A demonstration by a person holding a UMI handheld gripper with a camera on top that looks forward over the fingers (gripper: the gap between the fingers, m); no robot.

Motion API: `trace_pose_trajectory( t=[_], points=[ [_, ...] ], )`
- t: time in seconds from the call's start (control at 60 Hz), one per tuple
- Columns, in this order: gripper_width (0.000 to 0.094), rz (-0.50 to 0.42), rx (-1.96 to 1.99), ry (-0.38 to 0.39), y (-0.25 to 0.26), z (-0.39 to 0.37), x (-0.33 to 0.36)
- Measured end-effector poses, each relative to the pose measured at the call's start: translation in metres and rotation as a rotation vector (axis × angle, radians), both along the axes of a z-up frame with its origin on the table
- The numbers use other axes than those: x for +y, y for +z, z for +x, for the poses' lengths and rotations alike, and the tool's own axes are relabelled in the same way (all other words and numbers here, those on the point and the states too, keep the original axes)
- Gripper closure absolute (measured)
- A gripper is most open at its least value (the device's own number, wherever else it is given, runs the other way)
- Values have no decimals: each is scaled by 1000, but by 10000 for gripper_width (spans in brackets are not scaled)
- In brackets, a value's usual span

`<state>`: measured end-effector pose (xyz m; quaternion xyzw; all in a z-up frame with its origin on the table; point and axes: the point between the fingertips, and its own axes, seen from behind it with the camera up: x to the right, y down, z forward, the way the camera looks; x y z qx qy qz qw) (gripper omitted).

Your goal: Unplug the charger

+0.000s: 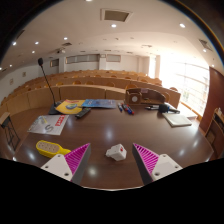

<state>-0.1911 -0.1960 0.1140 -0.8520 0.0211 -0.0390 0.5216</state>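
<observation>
A small white charger (116, 152) lies on the brown table (110, 125), between my two fingers and slightly ahead of their tips, with a clear gap at each side. I cannot make out a cable or a socket on it. My gripper (112, 158) is open; its pink pads (76, 158) stand wide apart at either side of the charger. Nothing is held.
A yellow object (48, 148) lies just left of the left finger. A white printed sheet (48, 124), a yellow and blue item (80, 104), a microphone on a stalk (46, 75), a dark box (145, 98) and a book (180, 119) lie farther off.
</observation>
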Motion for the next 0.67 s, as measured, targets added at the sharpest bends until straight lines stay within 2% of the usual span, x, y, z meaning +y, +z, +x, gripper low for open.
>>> trace_pose_trajectory(
  t=[0.2,0.367,0.667],
  points=[
    [84,32,-29,-12,38,-27,-91],
    [82,6,-47,-25,44,-43,-164],
    [86,26,-69,-35,63,-54,-220]
  ],
)
